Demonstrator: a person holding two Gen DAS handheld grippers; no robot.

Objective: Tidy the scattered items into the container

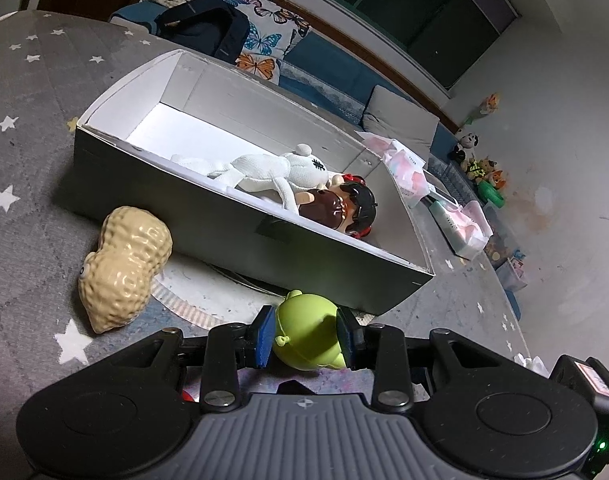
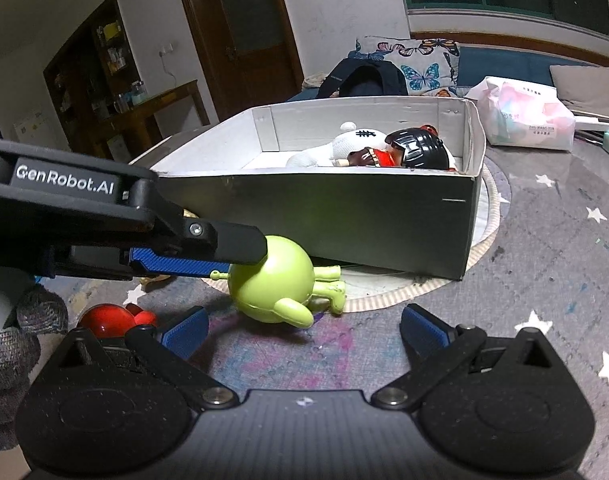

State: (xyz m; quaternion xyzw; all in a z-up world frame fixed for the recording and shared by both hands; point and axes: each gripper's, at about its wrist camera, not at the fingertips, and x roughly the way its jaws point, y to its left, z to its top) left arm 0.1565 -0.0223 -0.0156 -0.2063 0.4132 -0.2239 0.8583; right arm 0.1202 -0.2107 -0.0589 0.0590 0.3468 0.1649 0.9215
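On star-print grey matting, left gripper is clamping the green toy, seemingly firmly; right gripper is waiting, fingers apart. Next: lifting over box wall.

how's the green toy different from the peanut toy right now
The green toy is smooth and lime green; the peanut toy is tan with a bumpy, ridged shell. The green toy sits between the blue pads of the left tool, which look pressed on its sides; nothing touches the peanut toy. The peanut toy lies nearer the box's left end. Both are still on the grey star mat, outside the box.
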